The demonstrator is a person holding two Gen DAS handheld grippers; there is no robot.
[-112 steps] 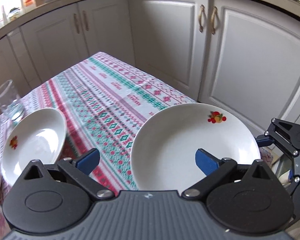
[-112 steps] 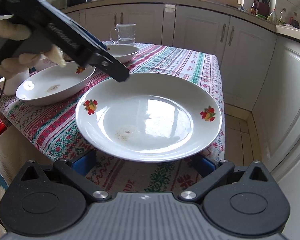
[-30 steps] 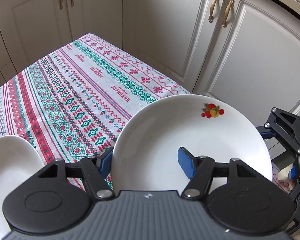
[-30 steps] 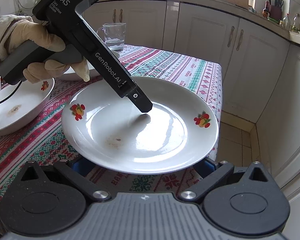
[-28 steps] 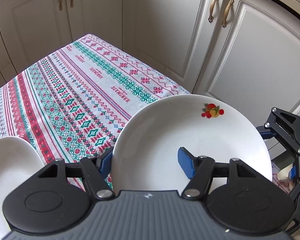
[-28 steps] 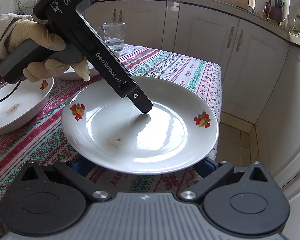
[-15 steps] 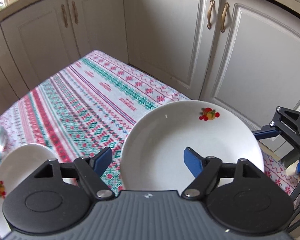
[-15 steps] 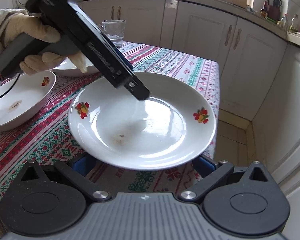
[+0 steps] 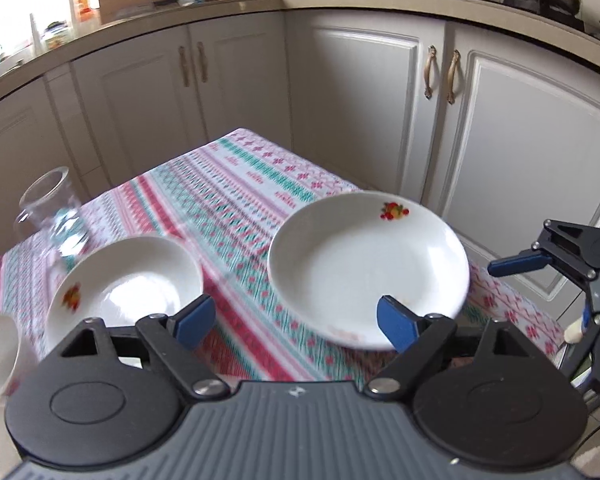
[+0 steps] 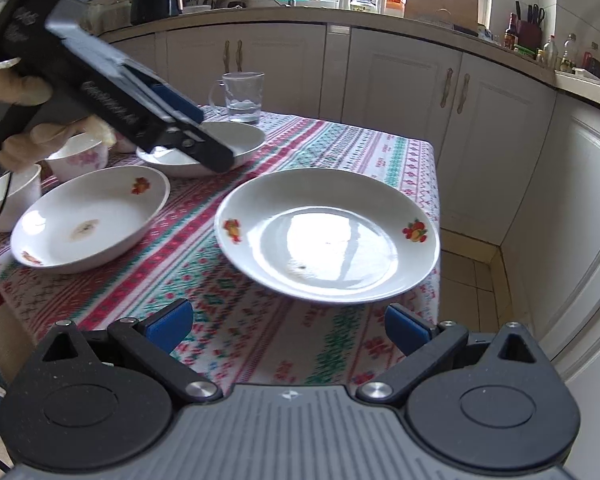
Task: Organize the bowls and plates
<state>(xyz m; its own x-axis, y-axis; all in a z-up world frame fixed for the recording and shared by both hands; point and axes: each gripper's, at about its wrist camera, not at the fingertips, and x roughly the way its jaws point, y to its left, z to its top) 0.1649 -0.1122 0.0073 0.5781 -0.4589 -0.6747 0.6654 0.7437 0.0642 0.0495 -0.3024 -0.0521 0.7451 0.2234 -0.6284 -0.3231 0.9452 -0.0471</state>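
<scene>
Blue-padded left gripper has just been opening, jaws wide and nothing between them. The right gripper is spread wide too, empty. The white plate sits at the patterned tablecloth's corner, a shallow bowl beside it.

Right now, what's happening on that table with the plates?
A person holds a gripper in each hand. The left gripper has just been opening, nothing between its fingers, and hangs above the table. The big plate lies free at the tablecloth's corner. The right gripper is open and empty just short of it. Two shallow bowls remain unstacked.
</scene>
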